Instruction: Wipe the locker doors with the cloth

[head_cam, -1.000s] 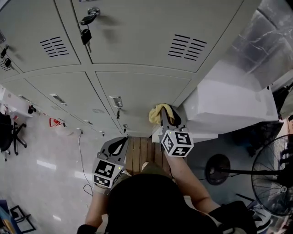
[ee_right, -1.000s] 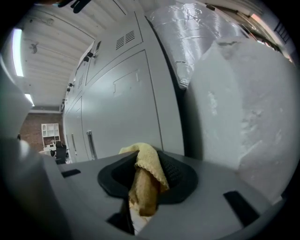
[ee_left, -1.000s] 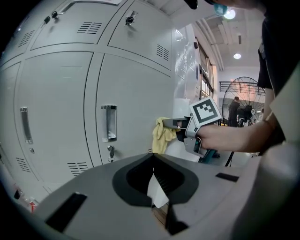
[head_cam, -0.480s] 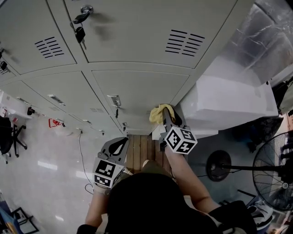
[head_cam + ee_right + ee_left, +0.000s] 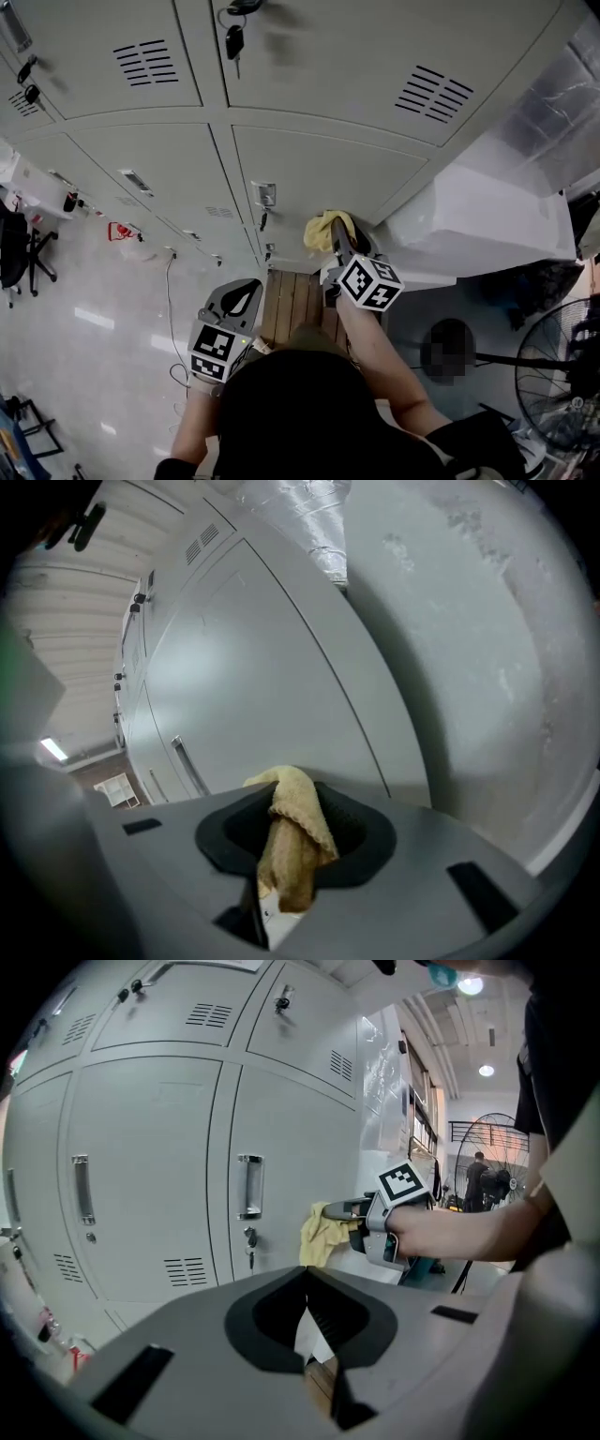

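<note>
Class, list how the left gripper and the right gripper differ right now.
The right gripper is shut on the yellow cloth; the left gripper is shut on nothing. The right gripper reaches to the locker door; the left gripper hangs back from it. Both carry a marker cube.

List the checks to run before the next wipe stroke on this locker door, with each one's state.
1. Yellow cloth clamped in the right gripper jaws: ok.
2. Cloth against the grey metal locker door: ok, it appears to touch.
3. Left gripper shut, empty, well back from the door: ok.
4. Silver door handle apart from the cloth: ok.
5. Which door areas remain unwiped: cannot tell.
</note>
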### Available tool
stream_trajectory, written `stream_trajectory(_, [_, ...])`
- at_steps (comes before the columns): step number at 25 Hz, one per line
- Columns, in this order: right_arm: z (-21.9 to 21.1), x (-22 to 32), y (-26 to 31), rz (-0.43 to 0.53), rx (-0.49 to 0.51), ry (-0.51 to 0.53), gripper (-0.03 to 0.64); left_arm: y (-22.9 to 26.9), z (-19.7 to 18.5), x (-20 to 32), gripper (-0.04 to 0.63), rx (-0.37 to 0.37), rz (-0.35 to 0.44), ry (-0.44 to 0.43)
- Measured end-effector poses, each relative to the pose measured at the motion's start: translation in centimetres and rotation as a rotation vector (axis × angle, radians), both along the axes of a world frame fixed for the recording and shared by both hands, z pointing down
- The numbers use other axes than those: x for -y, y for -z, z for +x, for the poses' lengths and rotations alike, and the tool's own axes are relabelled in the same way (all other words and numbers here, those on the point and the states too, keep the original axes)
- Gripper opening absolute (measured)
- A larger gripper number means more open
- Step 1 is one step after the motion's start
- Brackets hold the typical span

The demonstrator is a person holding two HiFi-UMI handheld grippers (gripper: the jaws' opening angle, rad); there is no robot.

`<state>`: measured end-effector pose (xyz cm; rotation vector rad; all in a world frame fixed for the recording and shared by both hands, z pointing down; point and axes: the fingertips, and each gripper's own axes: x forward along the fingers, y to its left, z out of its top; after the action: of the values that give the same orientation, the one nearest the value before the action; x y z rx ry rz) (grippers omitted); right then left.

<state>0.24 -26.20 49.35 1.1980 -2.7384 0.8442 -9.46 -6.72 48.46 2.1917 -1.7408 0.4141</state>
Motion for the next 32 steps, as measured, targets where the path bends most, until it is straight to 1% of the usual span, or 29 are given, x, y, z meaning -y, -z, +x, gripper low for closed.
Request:
stream_trajectory(7, [-4.6,-1.4,-0.1,-0.018,0.036,0.078,0.114,0.1,-2.7,-2.0,0.009,0.001,0.016,0.066])
stream_trajectory(16, [-9.2,-3.1,-1.5,-0.040,0.021,0.147,0.114,-0.3,-6.7,-5.0,0.009,-0.004,0.021,0.163])
stream_trajectory(25, [-11.9,-4.2,-4.5,-0.099,0.009,0.166,0.114,-1.0,-9.1,-7.9,0.009,0.006,0.004,0.215])
stream_trajectory(29, [-13.2,-4.7,-5.5,-0.117,0.024,0.180,0.114,-1.2,-9.9,-9.2,0.009,0.011,-0.008,0.233])
stream_trajectory(32, [-14.1,-4.9,-6.1,-0.134,0.062,0.185,0.113,-1.5,-10.5,-10.2,0.009,0.014,-0.019,0.250])
